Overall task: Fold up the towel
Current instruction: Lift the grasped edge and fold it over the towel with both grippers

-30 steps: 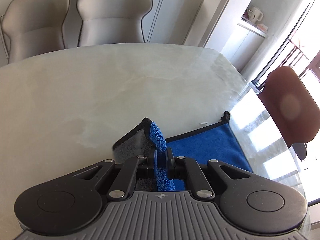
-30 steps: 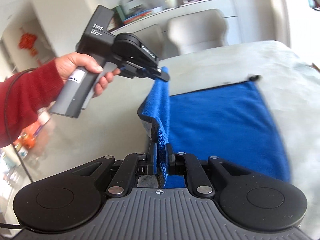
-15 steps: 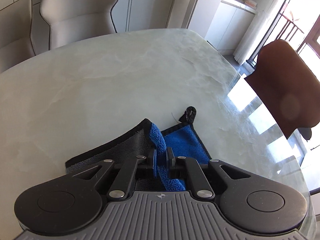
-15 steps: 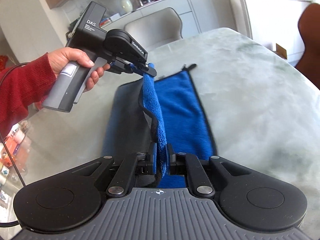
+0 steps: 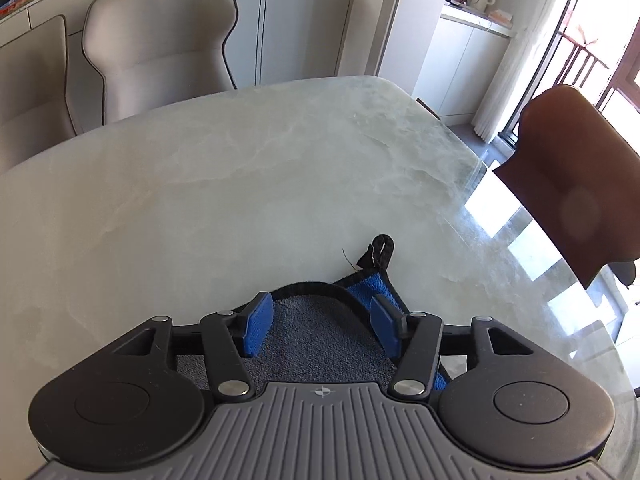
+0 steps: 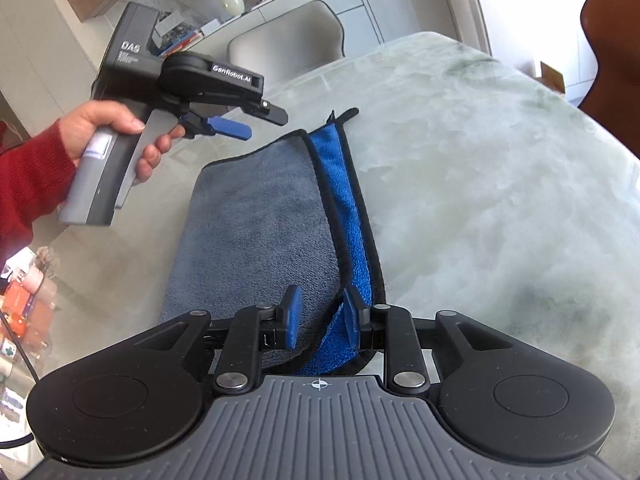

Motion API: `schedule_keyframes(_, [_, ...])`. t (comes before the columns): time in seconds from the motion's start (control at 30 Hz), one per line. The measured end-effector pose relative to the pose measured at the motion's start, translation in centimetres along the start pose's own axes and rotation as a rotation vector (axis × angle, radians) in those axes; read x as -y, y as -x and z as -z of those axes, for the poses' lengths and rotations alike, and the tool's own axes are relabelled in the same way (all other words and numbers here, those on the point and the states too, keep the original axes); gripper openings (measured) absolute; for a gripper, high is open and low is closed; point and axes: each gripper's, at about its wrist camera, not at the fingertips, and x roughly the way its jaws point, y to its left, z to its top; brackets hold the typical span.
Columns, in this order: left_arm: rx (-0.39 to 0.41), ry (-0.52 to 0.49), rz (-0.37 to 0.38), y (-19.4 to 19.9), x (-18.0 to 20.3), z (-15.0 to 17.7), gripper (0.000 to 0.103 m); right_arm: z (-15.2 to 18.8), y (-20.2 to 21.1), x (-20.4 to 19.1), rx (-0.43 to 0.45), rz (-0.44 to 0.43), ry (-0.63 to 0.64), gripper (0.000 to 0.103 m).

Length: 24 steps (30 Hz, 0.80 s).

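We see a pale marble table (image 6: 500, 184) filling most of both views. On it lies the towel (image 6: 256, 232), folded in half so that its grey face is up; a strip of its blue face (image 6: 352, 216) shows along the edge at 3 o'clock, bound in black piping. In the right wrist view the towel runs from 6 o'clock at the fingers toward 12 o'clock, where its black hanging loop (image 5: 378, 252) rests on the marble.

We find the left gripper (image 5: 322, 320) above the towel's far corner, its jaws opening and well apart, nothing pressed between the blue pads (image 5: 258, 322). In the right wrist view the same tool sits at 10 o'clock, held in a hand (image 6: 120, 136) with a red sleeve (image 6: 28, 184).

We find the right gripper (image 6: 320, 318) at the near corner, its jaws opening; the towel's black-edged fold passes between the pads (image 6: 294, 316), no longer pinched.

Beige chairs (image 5: 160, 44) stand at 11 o'clock, a brown chair (image 5: 572, 184) at 3 o'clock.
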Motion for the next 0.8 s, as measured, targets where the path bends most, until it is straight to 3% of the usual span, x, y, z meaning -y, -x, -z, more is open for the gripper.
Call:
schedule_keyframes(0.2, [-0.021,-0.011,-0.003,-1.6,-0.1,0.5,0.059,0.1,-0.3,0.4,-0.016,0.009,-0.005,0.025])
schedule_keyframes(0.33, [-0.037,0.019,0.021,-2.5,0.7,-0.3,0.068,0.3,-0.4,0.4,-0.019,0.010,0.002,0.025])
schedule_keyframes(0.53, [-0.107,0.089,-0.031,-4.8,2.0,-1.3,0.066,0.6,-0.6,0.2,-0.020,0.010,0.029,0.025])
schedule_keyframes(0.7, [-0.118,0.100,-0.099,-5.1,2.6,-1.4,0.047,0.7,-0.6,0.2,-0.016,0.004,0.036,0.025])
schedule_keyframes(0.77, [-0.136,0.126,-0.092,-5.0,2.3,-1.6,0.023,0.8,-0.6,0.3,-0.013,0.000,0.032,0.025])
schedule_keyframes(0.8, [-0.146,0.136,-0.080,-5.0,2.2,-1.6,0.016,0.8,-0.6,0.3,-0.012,-0.002,0.030,0.025])
